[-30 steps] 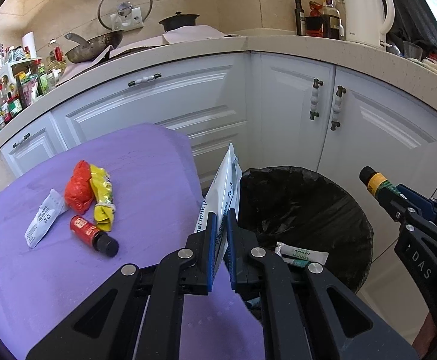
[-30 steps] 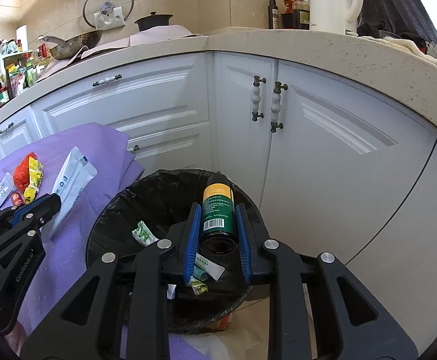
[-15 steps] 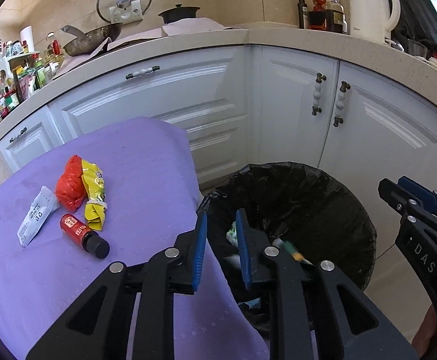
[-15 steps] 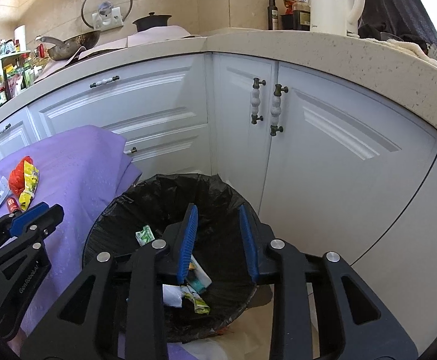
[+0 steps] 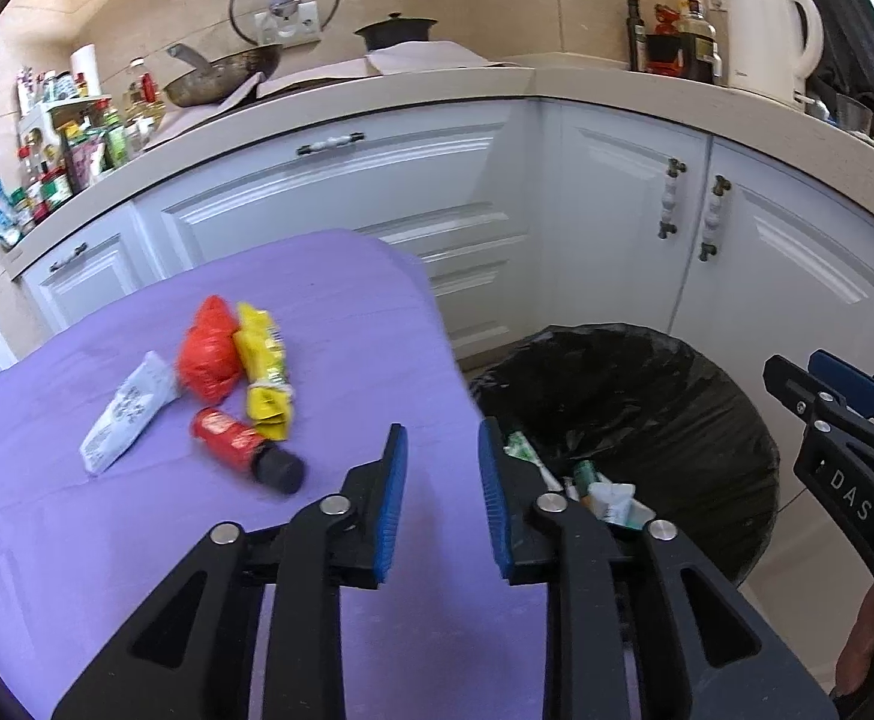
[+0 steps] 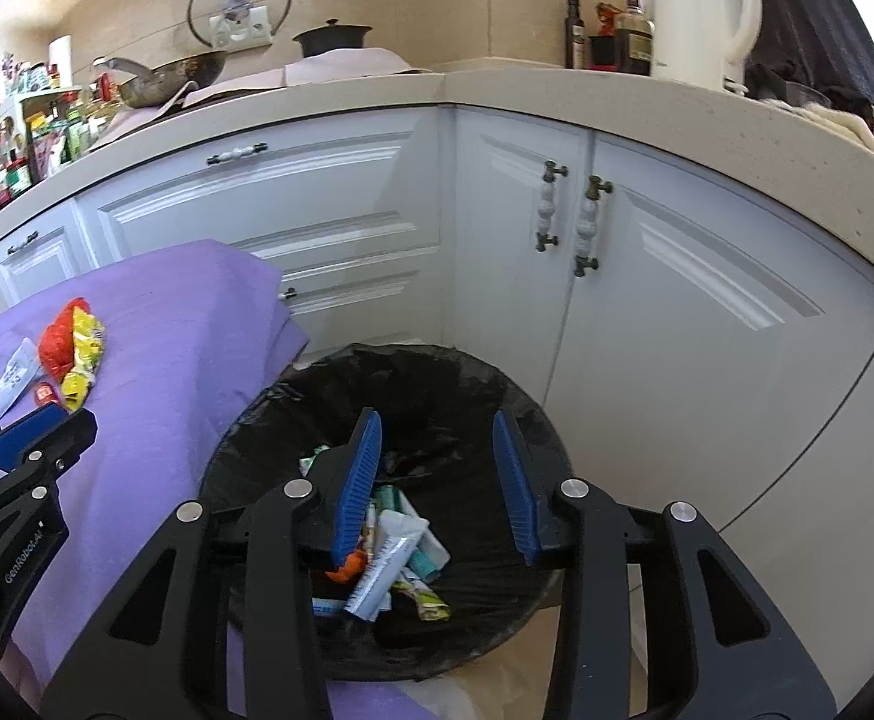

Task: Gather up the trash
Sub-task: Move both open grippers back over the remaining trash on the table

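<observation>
Both the left gripper (image 5: 441, 483) and right gripper (image 6: 437, 480) are empty, jaws opening, the right one above the black-lined bin (image 6: 532, 420) at lower centre. Remaining trash lies left of centre on the purple cloth (image 5: 329, 300); the round red bottle (image 5: 245, 447) there could roll off if nudged.

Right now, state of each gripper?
Left gripper: jaws opening, nothing between them.
Right gripper: jaws opening, nothing held, above the trash bin.

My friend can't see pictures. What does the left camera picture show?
The left gripper, jaws opening and empty, hovers between a purple table and a black trash bin. A red bottle, red, yellow and white wrappers lie on the table.
</observation>
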{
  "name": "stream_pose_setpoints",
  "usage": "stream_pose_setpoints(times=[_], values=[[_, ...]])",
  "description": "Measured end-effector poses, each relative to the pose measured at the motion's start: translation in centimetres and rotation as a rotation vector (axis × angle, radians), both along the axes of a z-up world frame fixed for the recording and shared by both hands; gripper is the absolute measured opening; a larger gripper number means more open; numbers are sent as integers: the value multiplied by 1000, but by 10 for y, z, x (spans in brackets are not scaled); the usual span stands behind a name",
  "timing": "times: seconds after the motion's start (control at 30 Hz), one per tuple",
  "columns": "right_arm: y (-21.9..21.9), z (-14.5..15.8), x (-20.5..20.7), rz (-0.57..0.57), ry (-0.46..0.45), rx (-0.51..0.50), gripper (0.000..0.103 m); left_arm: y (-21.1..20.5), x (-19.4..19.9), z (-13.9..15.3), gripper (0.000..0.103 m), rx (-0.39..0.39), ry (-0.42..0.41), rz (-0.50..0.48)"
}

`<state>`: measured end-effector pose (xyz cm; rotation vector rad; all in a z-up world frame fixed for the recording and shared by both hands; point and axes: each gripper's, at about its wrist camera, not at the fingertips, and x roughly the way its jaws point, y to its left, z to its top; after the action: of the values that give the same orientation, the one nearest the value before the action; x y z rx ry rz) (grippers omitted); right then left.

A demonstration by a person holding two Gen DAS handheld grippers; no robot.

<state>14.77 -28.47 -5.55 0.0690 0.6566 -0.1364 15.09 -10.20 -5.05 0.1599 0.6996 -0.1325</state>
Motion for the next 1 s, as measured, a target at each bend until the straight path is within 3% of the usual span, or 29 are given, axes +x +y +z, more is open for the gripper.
stream_pose_setpoints(times=[0.23, 0.7, 1.0], values=[[30, 5, 5, 60, -6, 1, 44, 37, -5, 6, 35, -5, -9, 69], [112, 14, 20, 229, 1, -11, 46, 124, -12, 8, 52, 4, -17, 229], [169, 11, 32, 345, 29, -31, 46, 182, -16, 4, 55, 23, -13, 334]])
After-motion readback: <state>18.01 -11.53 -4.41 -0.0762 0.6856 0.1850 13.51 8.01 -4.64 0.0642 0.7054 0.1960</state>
